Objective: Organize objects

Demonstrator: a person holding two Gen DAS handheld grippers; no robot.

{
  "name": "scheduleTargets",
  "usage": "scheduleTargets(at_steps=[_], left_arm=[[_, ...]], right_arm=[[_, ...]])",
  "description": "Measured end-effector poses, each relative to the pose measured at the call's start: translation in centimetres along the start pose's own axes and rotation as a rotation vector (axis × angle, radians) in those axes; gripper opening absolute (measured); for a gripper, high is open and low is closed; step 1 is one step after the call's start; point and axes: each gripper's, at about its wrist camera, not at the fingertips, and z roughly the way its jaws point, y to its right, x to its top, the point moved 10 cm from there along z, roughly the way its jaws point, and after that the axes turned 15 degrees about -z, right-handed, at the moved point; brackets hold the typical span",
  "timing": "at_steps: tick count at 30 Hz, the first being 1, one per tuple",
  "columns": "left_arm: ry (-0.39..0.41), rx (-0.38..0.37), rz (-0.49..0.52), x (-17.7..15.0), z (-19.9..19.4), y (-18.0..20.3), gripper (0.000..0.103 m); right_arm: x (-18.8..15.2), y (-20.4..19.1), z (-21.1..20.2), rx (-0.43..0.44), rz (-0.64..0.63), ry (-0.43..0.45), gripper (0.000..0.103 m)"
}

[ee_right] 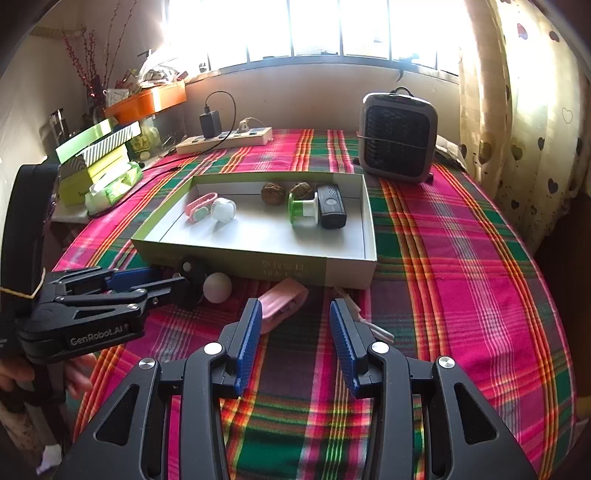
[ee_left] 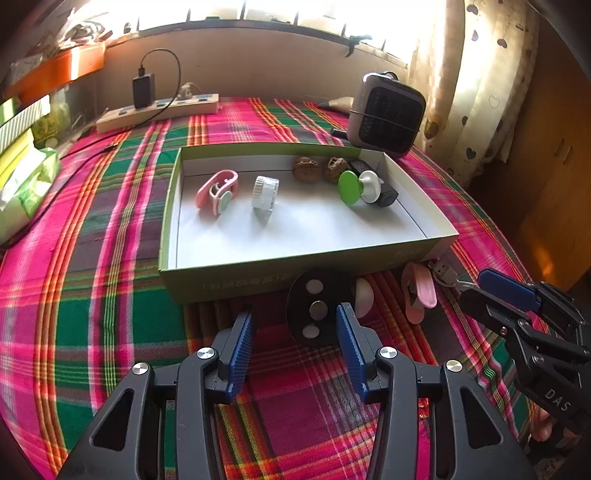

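Strong backlight from window (ee_right: 332, 29), blown-out glare; interior dimmer; fisheye bending, dark vignette corners.

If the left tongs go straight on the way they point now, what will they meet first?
Probably the black round disc with pale dots, lying just ahead of the open left tongs. The white ball and the box wall lie behind it; depth is unclear.

My left gripper (ee_left: 295, 336) tilts down w/ jaws spread wide, nothing pressed btwn the pads, while my right gripper (ee_right: 295, 332) sits beside it at a similar downward tilt, jaws apart & empty, my fingers (ee_right: 79, 373) curled under the left tool.
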Motion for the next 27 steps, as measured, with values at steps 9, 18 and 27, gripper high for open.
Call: scheduleTargets(at_steps=[9, 18, 27], left_arm=[[-0.025, 0.008, 0.025, 0.0, 0.9, 0.4, 0.043], [-0.026, 0.014, 0.025, 0.4, 1.3, 0.6, 0.043], [-0.019, 0.016, -0.005, 0.6, 1.2, 0.0, 0.037]], right_arm=[[-0.6, 0.2, -0.1, 0.003, 0.016, -0.002, 0.040], [-0.6, 0.1, 0.1, 0.019, 0.016, -0.002, 0.040], [-0.5, -0.3, 0.1, 0.028, 0.004, -0.001, 0.040]])
